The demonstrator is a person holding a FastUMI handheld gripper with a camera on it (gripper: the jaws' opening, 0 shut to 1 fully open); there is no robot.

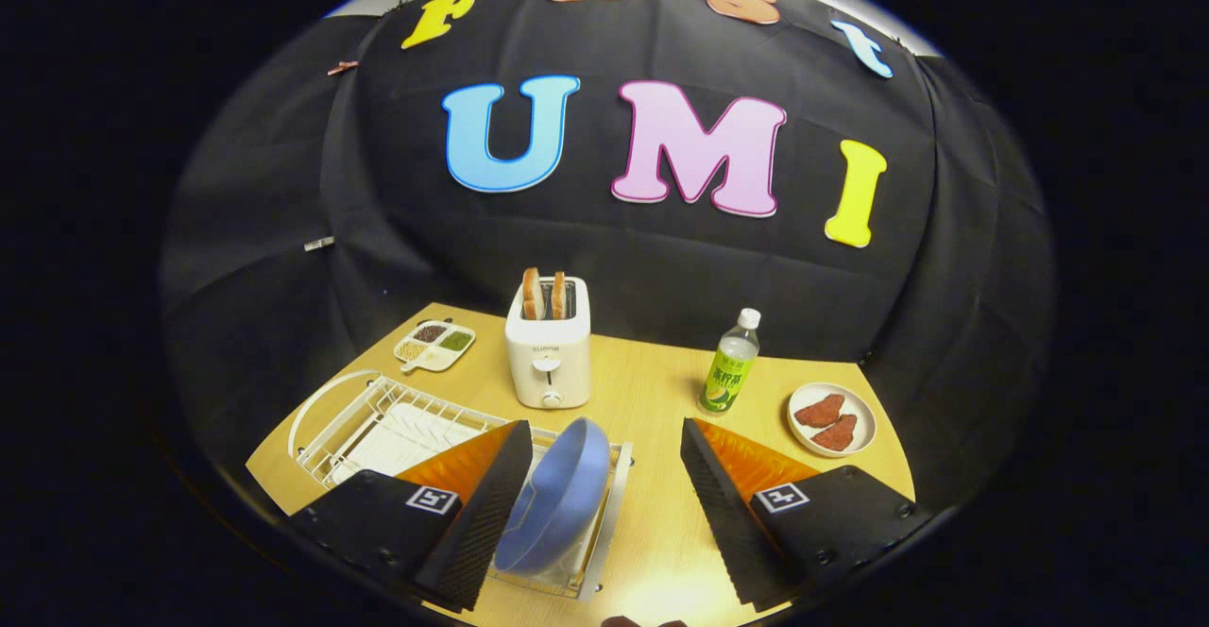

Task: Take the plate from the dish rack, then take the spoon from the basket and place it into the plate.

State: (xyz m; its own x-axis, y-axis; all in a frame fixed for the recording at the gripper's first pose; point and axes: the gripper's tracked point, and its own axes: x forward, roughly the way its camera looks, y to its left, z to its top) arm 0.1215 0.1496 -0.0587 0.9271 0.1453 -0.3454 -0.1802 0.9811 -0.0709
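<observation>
On the light wooden table (652, 391), the white wire dish rack (378, 419) occupies the left side. A small divided white tray of grains (434, 345) lies beyond it. The blue round plate (557, 499) stands on edge at the rack's right end, just beside the left finger. The gripper (604, 504) is open wide, fingers spread and grasping nothing; the plate sits between them, nearer the left. Beyond stands a white toaster holding two bread slices (549, 348). Further right: a clear plastic bottle with green label (730, 367), then a small white dish with two reddish pieces (832, 419).
</observation>
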